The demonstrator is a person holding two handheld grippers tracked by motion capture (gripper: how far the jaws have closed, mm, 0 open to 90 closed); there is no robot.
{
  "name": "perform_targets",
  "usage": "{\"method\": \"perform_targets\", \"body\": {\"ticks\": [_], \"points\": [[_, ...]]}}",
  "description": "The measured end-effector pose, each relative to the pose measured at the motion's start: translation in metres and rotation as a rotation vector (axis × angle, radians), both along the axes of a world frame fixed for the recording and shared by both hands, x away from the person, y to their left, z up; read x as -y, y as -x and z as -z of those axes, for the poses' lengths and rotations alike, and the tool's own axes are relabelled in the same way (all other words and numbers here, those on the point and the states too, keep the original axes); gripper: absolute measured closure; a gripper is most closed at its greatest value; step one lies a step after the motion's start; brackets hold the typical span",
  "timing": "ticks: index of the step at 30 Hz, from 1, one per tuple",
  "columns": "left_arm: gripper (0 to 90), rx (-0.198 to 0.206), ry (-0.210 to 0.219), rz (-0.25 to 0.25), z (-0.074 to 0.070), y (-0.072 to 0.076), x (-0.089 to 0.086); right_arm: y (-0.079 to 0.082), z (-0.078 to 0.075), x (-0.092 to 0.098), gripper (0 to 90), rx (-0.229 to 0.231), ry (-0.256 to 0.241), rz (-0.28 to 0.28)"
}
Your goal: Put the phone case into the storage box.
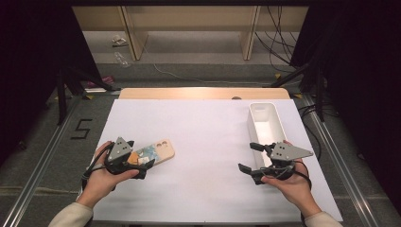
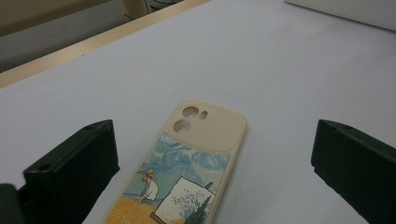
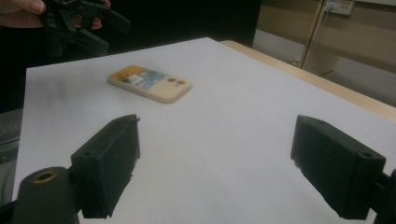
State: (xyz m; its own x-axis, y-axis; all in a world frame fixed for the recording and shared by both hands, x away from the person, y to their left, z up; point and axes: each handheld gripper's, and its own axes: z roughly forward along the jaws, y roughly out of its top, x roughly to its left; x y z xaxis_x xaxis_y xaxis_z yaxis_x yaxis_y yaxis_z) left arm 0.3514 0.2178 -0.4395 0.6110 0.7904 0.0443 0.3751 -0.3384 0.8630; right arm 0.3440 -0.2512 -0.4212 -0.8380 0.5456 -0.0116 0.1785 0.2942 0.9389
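Note:
A cream phone case (image 1: pixel 158 152) printed with a painting lies face down on the white sheet, at the left. In the left gripper view the case (image 2: pixel 196 158) sits between and below the wide-apart jaws of my left gripper (image 2: pixel 213 140), camera cut-outs pointing away. From the high view, the left gripper (image 1: pixel 141 155) hovers over the case's near end, open, gripping nothing. My right gripper (image 1: pixel 249 156) is open and empty beside the near end of a white tray (image 1: pixel 265 124). The right gripper (image 3: pixel 215 158) faces the case (image 3: pixel 149 83), with the left gripper (image 3: pixel 81 23) raised behind it.
The long white tray, with nothing visible inside, stands at the table's right side, and its wall (image 2: pixel 345 11) also appears far off. The white sheet (image 1: pixel 208 137) covers the wooden table (image 1: pixel 203 93). Metal rails, stands and cables lie around the table.

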Motion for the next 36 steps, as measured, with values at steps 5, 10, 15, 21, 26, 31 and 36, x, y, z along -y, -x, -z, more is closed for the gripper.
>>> {"method": "perform_targets", "body": {"ticks": [5, 10, 15, 21, 26, 31, 36], "points": [[0.7, 0.003, 0.001, -0.002, -0.001, 0.0, -0.001, 0.0, 0.0, 0.0, 16.5, 0.002, 0.0, 0.001], [6.2, -0.001, -0.017, -0.033, -0.002, -0.002, -0.003, 0.0, 0.0, -0.001, 16.6, 0.002, 0.0, 0.001], [43.4, -0.043, -0.058, -0.158, 0.0, -0.015, -0.013, 0.0, 0.0, -0.001, 16.7, 0.0, 0.004, 0.003], [87.1, -0.095, -0.111, -0.226, 0.008, -0.034, -0.026, 0.0, 0.001, -0.003, 16.8, 0.0, 0.006, 0.002], [89.8, -0.128, -0.172, -0.251, 0.018, -0.05, -0.032, 0.0, 0.001, -0.004, 16.9, -0.003, 0.012, 0.004], [89.8, -0.163, -0.2, -0.254, 0.03, -0.063, -0.04, -0.001, 0.001, -0.004, 16.9, -0.002, 0.007, 0.002], [89.9, -0.193, -0.218, -0.254, 0.038, -0.067, -0.045, -0.001, 0.001, -0.003, 17.1, -0.003, 0.005, 0.006]]}}
